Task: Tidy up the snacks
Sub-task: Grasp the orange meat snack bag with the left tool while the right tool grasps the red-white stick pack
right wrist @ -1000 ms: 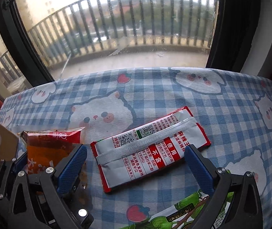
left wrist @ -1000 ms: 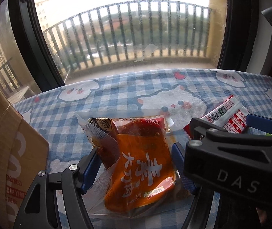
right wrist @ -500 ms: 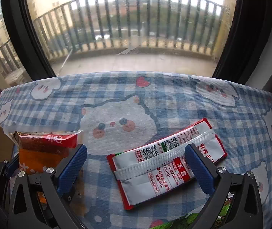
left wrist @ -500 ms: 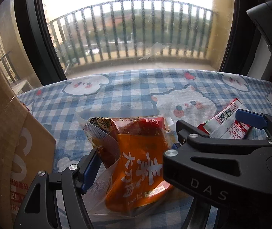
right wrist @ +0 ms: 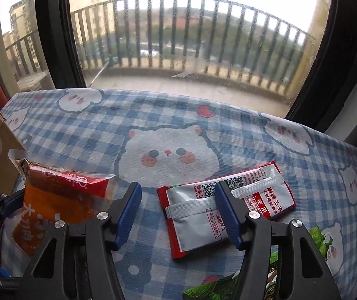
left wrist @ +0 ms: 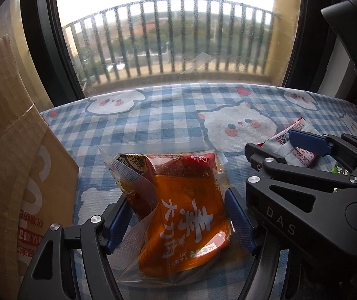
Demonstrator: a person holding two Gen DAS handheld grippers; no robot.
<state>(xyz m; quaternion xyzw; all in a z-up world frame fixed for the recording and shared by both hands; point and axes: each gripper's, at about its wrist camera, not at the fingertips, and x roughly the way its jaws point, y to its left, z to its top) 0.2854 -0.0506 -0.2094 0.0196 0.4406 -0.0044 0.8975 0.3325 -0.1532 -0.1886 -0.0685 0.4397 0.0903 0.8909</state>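
now glossy orange pouch (left wrist: 188, 210) sits pinched in left gripper (left wrist: 178, 217), crinkled.

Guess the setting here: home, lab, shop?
Likely a home, an upper-floor flat: a table under a checked cartoon tablecloth, a window onto a railed balcony with apartment blocks beyond, and a cardboard box beside it.
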